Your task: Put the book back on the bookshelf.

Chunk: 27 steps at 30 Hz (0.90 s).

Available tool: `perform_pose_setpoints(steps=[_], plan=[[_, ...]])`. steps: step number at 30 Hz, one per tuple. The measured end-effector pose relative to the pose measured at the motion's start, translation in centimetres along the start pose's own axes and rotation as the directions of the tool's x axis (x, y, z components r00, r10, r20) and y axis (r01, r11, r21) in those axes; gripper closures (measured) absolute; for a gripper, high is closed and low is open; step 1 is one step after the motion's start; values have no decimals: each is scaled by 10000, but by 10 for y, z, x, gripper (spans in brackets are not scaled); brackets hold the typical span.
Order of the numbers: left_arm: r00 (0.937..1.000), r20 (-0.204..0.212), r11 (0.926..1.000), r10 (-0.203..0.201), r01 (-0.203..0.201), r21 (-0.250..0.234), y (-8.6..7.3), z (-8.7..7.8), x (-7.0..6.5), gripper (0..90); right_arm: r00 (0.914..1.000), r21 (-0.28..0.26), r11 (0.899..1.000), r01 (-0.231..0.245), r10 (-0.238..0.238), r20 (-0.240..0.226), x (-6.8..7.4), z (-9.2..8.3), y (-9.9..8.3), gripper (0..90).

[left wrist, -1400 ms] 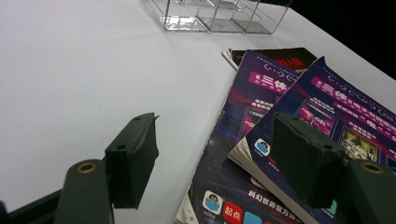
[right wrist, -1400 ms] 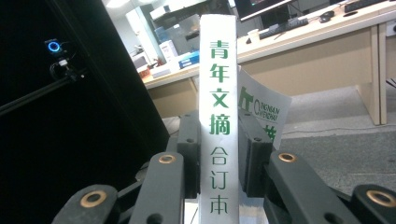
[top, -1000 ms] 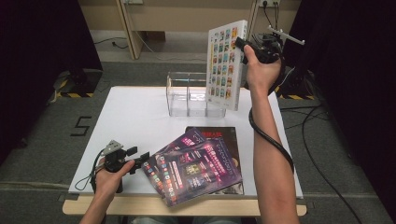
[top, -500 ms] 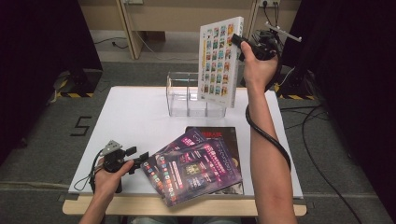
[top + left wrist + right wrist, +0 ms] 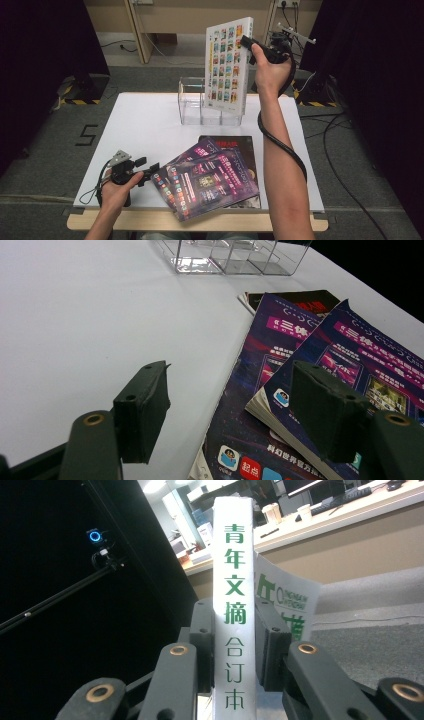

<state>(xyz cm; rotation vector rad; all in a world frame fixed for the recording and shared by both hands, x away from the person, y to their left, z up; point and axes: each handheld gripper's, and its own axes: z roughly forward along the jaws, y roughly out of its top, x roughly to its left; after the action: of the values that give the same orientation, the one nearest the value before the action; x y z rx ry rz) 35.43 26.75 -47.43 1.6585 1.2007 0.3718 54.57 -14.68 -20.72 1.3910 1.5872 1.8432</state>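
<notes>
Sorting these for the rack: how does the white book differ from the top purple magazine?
The white book stands upright above the clear rack, clamped at its spine by the right gripper; the purple magazine lies flat on the table, untouched beside the open left gripper. The book's cover is white with a grid of small pictures; the magazine's is dark purple. The book looks thicker. Both carry Chinese print.

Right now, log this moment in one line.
right gripper: shut on white book, upright over clear rack | left gripper: open, beside purple magazines
</notes>
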Motion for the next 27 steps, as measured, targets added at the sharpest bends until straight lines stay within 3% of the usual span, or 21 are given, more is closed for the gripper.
perform_pose_setpoints(steps=[7,18,27], plan=[[10000,-27,10000,6,-6,-15,0,-1,1,318,10000,87,9999,-78,78,14,-5,5,-3,743],[10000,-7,9999,62,-62,85,-1,2,0,320,9970,-268,9979,-595,607,485,-39,-2,-1,743],[10000,42,9998,75,-76,160,-3,5,-3,321,9954,-371,9991,-203,237,933,-47,-14,5,743]])
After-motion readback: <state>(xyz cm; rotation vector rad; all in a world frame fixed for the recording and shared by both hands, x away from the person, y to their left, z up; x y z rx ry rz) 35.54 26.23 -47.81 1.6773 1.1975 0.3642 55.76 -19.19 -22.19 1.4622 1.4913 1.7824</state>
